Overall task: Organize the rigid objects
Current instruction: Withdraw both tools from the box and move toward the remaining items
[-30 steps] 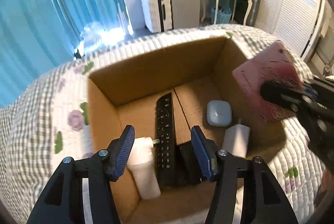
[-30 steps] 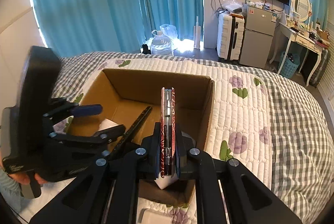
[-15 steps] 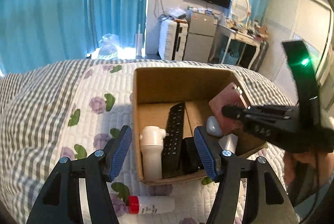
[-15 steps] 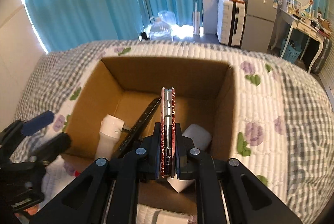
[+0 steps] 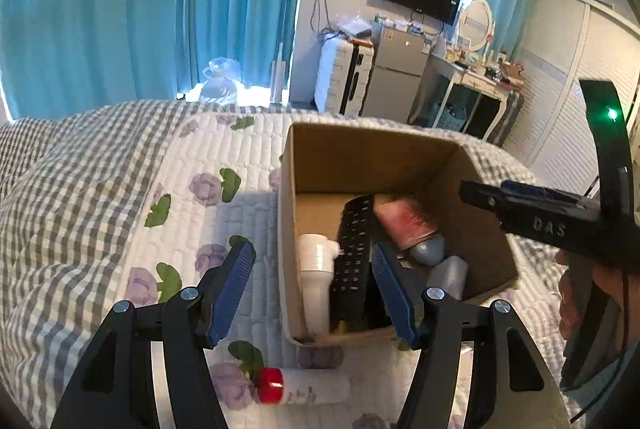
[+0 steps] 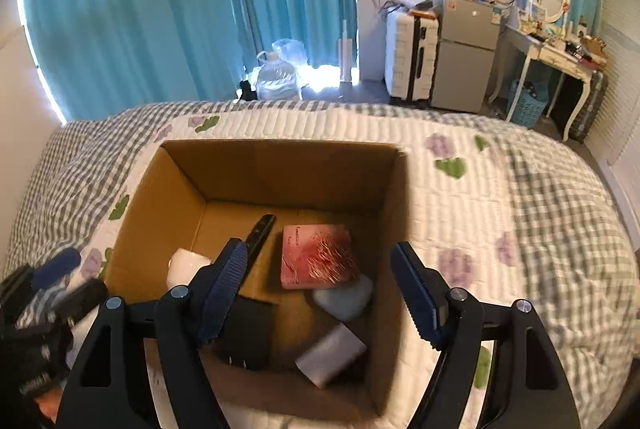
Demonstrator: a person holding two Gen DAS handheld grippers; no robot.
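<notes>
An open cardboard box (image 6: 276, 165) stands on the quilted bed. Inside lie a pink-red flat case (image 6: 316, 255), a black remote (image 6: 260, 233), a white bottle (image 6: 186, 265), a pale blue case (image 6: 344, 297), a white block (image 6: 330, 353) and a black box (image 6: 248, 329). My right gripper (image 6: 320, 293) is open and empty above the box's near side. My left gripper (image 5: 314, 293) is open and empty, near the box's (image 5: 360, 153) front left corner. The case (image 5: 404, 221), remote (image 5: 354, 253) and bottle (image 5: 316, 273) show in the left wrist view too.
A white tube with a red cap (image 5: 300, 387) lies on the quilt (image 5: 120, 209) in front of the box. The right gripper (image 5: 560, 217) shows at the right of the left wrist view. Beyond the bed stand a suitcase, a small fridge and a dressing table.
My right gripper opened and let go of the pink-red case, which now lies flat in the box on the pale blue case. My left gripper drew back and left from the box.
</notes>
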